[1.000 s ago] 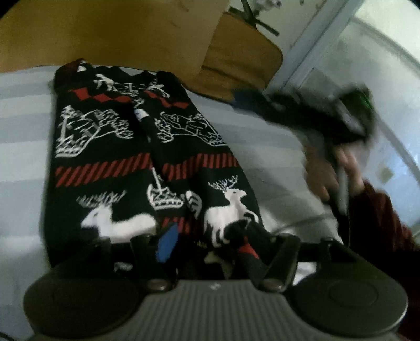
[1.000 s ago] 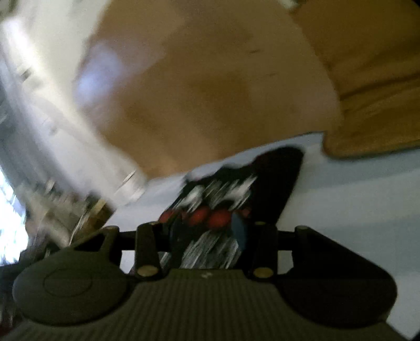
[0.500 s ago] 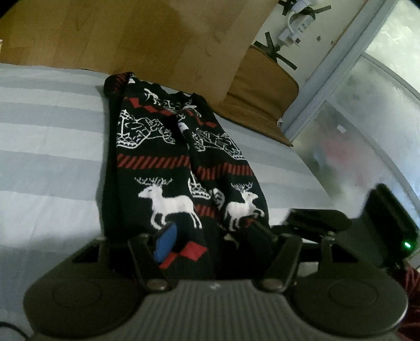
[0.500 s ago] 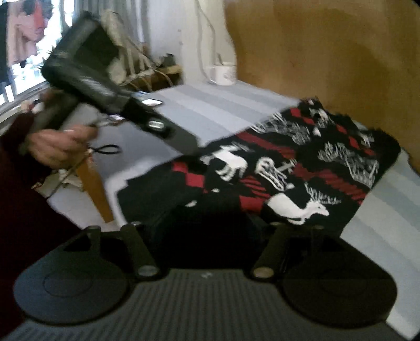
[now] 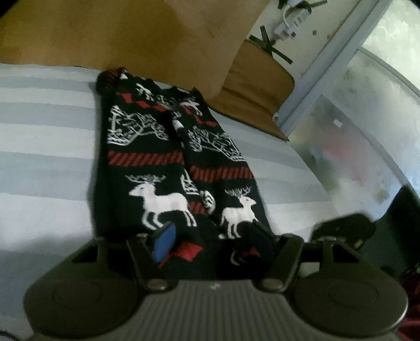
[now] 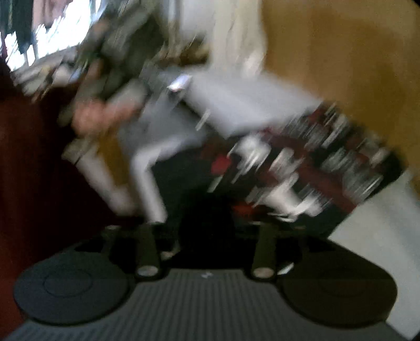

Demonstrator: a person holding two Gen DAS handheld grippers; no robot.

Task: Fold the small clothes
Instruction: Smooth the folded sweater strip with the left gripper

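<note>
A: What surface and room are shown?

B: A bed sheet in pale grey and white stripes is shown, backed by a brown wooden headboard; a tan cushion is seen at its far corner, with a frosted window and a taped wall socket beyond.

A: Where is the garment, and how are the tongs set?

B: The black reindeer-patterned knit is laid lengthwise on the sheet, folded narrow; its near end is straddled by the left gripper, whose jaws are held moderately apart, no squeeze being visible. In the blurred right view, the knit is seen ahead of the right gripper; its jaws have just been opening, dark cloth lying between them, though a grip cannot be told.
</note>
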